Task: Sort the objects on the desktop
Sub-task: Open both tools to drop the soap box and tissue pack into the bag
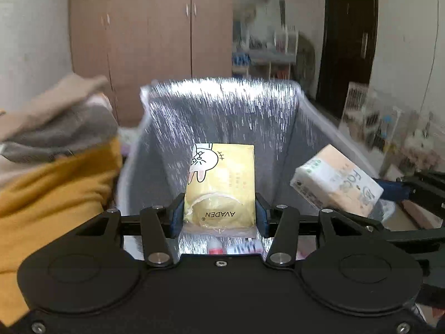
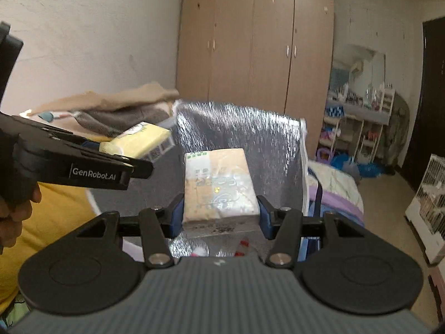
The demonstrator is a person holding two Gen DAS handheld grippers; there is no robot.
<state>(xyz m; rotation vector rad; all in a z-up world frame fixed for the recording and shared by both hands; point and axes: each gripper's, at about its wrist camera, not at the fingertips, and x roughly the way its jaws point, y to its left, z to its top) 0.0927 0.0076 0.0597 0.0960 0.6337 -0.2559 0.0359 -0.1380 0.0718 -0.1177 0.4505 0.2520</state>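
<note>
1. Presently, left gripper (image 1: pixel 219 214): clenched on the yellow pack (image 1: pixel 221 183), blue pads pressing both of its side edges. The pack stands upright between the fingers, rabbit drawing at its top, "AVADEN" print near its bottom, and is held above the open foil bag (image 1: pixel 222 111).
2. Right gripper (image 2: pixel 221 214): clenched on the tan pack (image 2: pixel 219 186), pads against both of its sides. This pack too is held over the bag's mouth, to the right of the yellow pack as the left wrist view shows it (image 1: pixel 338 181).
3. Bag: silver-lined, mouth wide open, back wall standing up behind both packs. Small items, red and white, lie on its floor (image 1: pixel 236 247); too blurred to identify.
4. Clothes (image 1: pixel 55 144): a heap just left of the bag, yellow below, grey and beige above.
5. Hand (image 2: pixel 14 214): seen in the right wrist view, left of the bag, wrapped round the left gripper's handle.
6. Wardrobe (image 2: pixel 256 41): well behind the bag, doors closed.
7. Shelf (image 2: pixel 358 117): to the right of the wardrobe, crowded with small goods, blurred.
</note>
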